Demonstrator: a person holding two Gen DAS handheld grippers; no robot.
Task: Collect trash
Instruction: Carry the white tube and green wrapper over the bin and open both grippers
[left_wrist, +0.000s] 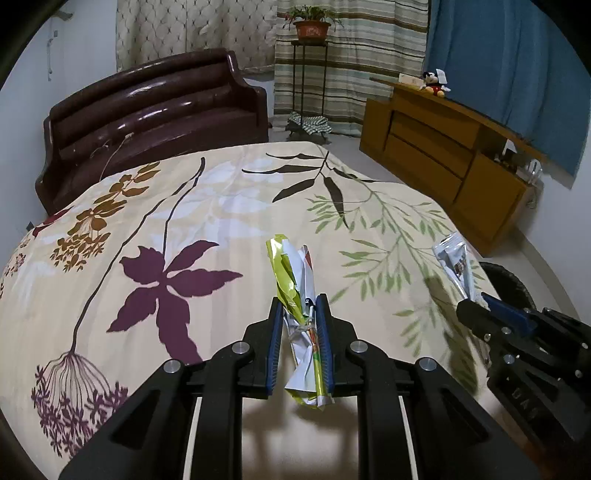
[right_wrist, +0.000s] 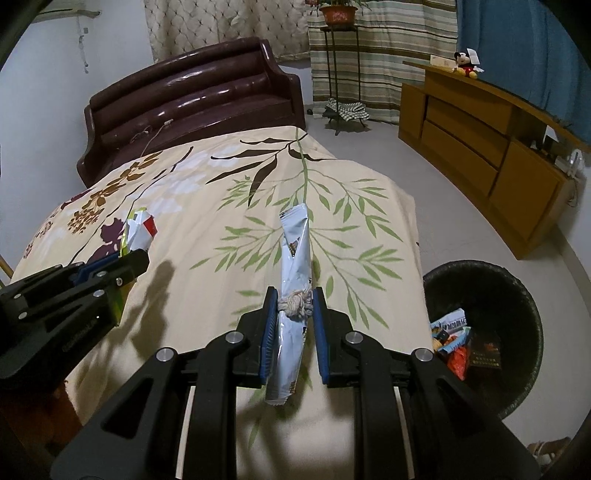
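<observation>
Two wrappers aloft over the floral bedspread (left_wrist: 207, 221). From the left wrist: left gripper (left_wrist: 298, 306) clenched on a crumpled yellow-green and white wrapper (left_wrist: 295, 280); at right, right gripper (left_wrist: 476, 304) pinching a pale blue sachet (left_wrist: 456, 264). From the right wrist alone: knotted string (right_wrist: 294, 303) round the sachet between the pads, and beside the bed a black bin (right_wrist: 517, 295) with trash inside.

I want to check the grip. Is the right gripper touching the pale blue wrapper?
Touching. The right wrist view shows the right gripper with its blue pads pressed on the pale blue wrapper and on the knot of string around it.
</observation>
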